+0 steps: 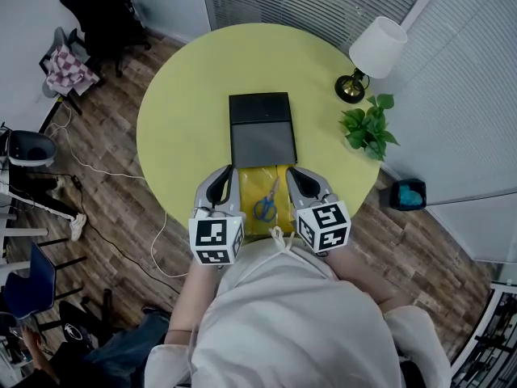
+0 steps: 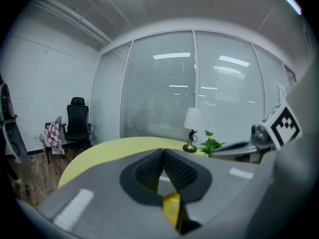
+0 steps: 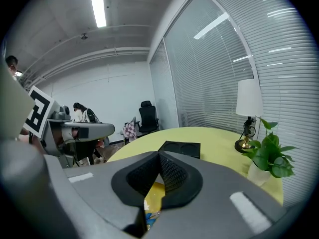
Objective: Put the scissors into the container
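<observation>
Blue-handled scissors (image 1: 266, 205) lie on a yellow sheet (image 1: 257, 186) at the near edge of the round table, blades pointing away from me. Just beyond the sheet sits a flat black container (image 1: 261, 128). My left gripper (image 1: 225, 174) hovers at the sheet's left side and my right gripper (image 1: 293, 173) at its right side, with the scissors between them. Both are shut with nothing held. In the right gripper view the jaw tips meet (image 3: 159, 156), with the container (image 3: 180, 148) ahead and a blue handle (image 3: 149, 216) below. The left gripper (image 2: 162, 154) shows only a yellow strip (image 2: 172, 208) beneath it.
A white-shaded lamp (image 1: 371, 53) and a green plant (image 1: 367, 128) stand at the table's right rim (image 1: 153, 128). A black office chair (image 1: 97, 14) and cables lie on the wooden floor to the left. A blue-topped bin (image 1: 408, 194) sits on the right.
</observation>
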Action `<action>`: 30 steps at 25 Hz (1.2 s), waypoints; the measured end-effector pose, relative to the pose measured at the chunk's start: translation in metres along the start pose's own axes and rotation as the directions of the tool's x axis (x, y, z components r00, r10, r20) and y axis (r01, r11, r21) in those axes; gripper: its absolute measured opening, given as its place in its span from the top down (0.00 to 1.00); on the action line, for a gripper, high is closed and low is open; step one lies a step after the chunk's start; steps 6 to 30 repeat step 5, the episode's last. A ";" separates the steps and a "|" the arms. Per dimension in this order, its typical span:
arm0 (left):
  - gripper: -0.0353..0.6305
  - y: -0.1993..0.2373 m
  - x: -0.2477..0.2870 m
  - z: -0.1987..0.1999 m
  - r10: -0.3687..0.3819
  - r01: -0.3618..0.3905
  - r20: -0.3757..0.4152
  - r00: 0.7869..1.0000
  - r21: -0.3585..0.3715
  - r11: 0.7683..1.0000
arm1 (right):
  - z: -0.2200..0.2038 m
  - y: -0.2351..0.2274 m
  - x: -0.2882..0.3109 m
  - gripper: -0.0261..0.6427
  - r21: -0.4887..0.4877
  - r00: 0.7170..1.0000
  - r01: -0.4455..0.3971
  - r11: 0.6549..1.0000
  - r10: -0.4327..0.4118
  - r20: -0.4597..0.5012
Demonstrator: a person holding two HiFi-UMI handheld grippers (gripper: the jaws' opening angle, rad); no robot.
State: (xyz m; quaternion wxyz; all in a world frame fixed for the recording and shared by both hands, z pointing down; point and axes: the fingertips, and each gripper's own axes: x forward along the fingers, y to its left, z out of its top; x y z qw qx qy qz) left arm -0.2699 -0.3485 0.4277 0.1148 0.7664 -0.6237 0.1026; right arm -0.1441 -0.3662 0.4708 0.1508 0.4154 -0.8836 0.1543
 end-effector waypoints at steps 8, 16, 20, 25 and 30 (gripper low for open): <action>0.94 0.000 0.002 -0.001 -0.002 0.002 -0.009 1.000 -0.001 1.000 | 0.000 0.001 0.001 0.96 0.000 1.000 -0.002 1.000 0.002 -0.002; 0.94 0.000 0.002 -0.001 -0.002 0.002 -0.009 1.000 -0.001 1.000 | 0.000 0.001 0.001 0.96 0.000 1.000 -0.002 1.000 0.002 -0.002; 0.94 0.000 0.002 -0.001 -0.002 0.002 -0.009 1.000 -0.001 1.000 | 0.000 0.001 0.001 0.96 0.000 1.000 -0.002 1.000 0.002 -0.002; 0.94 0.000 0.002 -0.001 -0.002 0.002 -0.009 1.000 -0.001 1.000 | 0.000 0.001 0.001 0.96 0.000 1.000 -0.002 1.000 0.002 -0.002; 0.94 0.000 0.002 -0.001 -0.002 0.002 -0.009 1.000 -0.001 1.000 | 0.000 0.001 0.001 0.96 0.000 1.000 -0.002 1.000 0.002 -0.002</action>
